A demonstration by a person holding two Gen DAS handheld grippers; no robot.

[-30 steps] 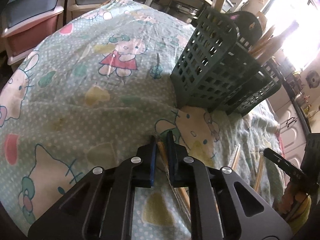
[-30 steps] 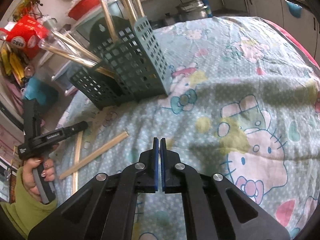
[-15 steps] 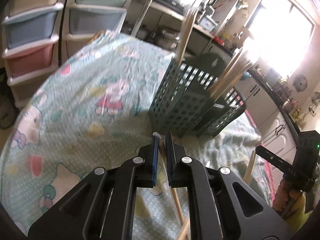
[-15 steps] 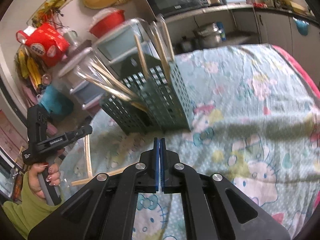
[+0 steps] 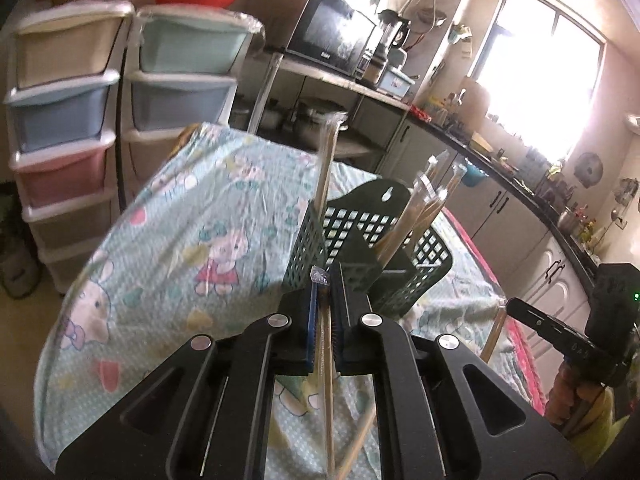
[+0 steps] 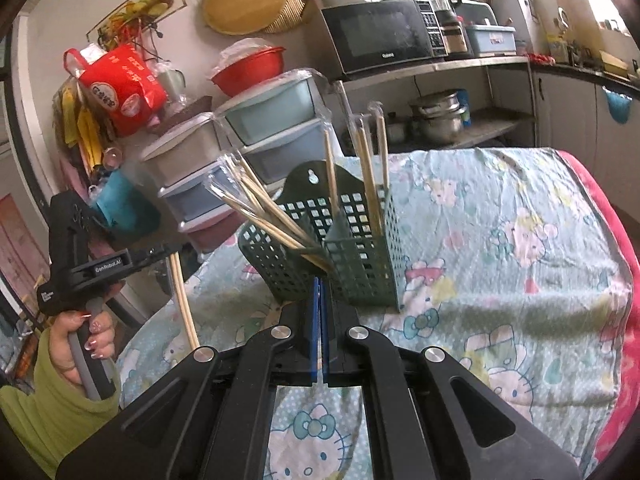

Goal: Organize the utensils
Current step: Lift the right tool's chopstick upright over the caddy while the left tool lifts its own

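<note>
Readable text: left gripper (image 6: 160, 254) body carries a white "GenRobot.AI" label, seen in the right wrist view; a second small white label lower on its handle is too small to read. Microwave (image 6: 380, 36) has a brand mark under the door, roughly "Galanz", not sharp enough to confirm. Red bag (image 6: 120, 88) hanging on the wall has white print, illegible.

Task item: pair of wooden chopsticks in a clear plastic sleeve (image 5: 326, 360), pale tan, thin, sleeve end crumpled at the fingertips. Left gripper (image 5: 325, 280) is pinching it near the top; the rest hangs down below the jaws, above the cloth. In the right wrist view the same stick (image 6: 182, 300) hangs down from the left gripper's tips.

Right gripper (image 6: 319, 284) jaws pressed together, blue pads meeting, nothing between them.

Dark green perforated utensil holder (image 6: 360, 256) stands on the cartoon-cat tablecloth (image 6: 500, 280), just ahead of both grippers. Multi-compartment, hang hole in the back plate. More sleeved chopsticks (image 6: 260, 208) lean out of its compartments, some upright, some fanned to one side.

A hand (image 6: 76, 332) in a green sleeve holds the left gripper's handle.
</note>
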